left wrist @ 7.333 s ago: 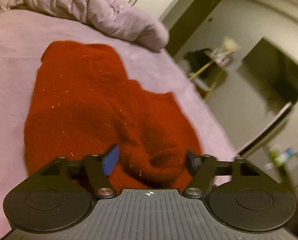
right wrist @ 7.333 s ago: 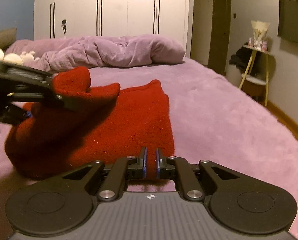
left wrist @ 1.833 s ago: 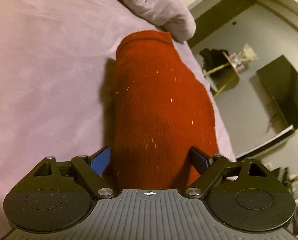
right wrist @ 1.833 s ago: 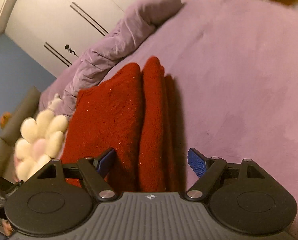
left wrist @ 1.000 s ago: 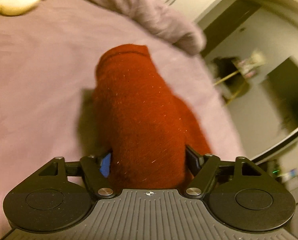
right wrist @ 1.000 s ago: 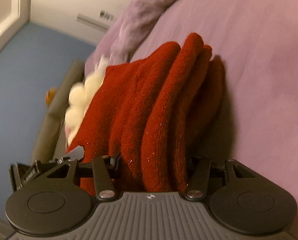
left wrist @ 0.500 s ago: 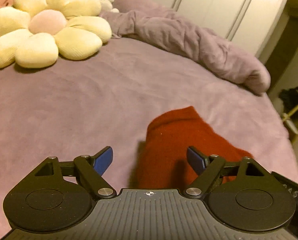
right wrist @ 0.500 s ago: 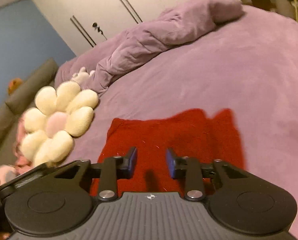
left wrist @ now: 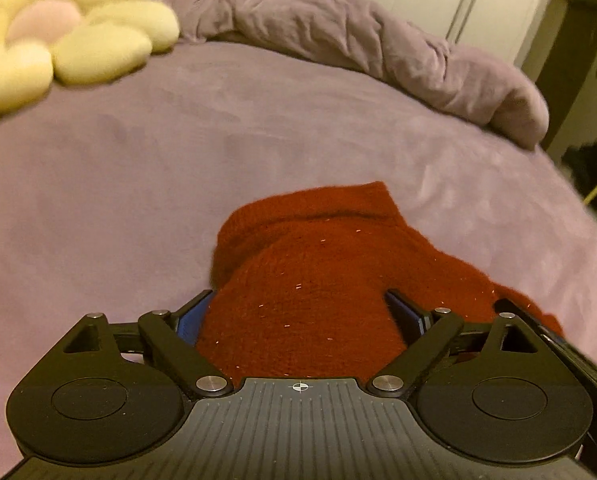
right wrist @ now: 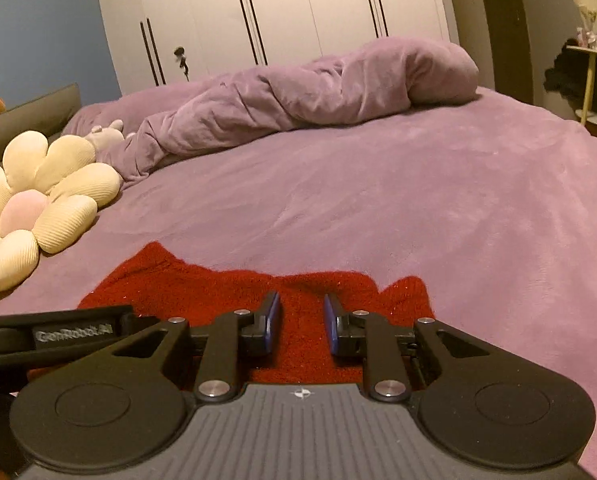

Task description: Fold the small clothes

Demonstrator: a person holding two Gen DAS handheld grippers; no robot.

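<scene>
A flower cushion (right wrist: 30,204) lies at the left of the frame on the purple bed (right wrist: 438,208), with a rumpled duvet (right wrist: 298,92) across the top. The folded red garment (left wrist: 318,276) sits low in the centre. The left gripper (left wrist: 304,314) has its jaws wide, one either side of the garment's bulge. The right gripper (right wrist: 300,320) hovers over the red cloth, jaws narrow with a gap between them, gripping nothing

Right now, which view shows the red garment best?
Left wrist: the red garment fills the centre, its bunched top edge and bulk clear between open fingers. The right wrist view catches only a low, flat strip, partly hidden behind its own fingers.
</scene>
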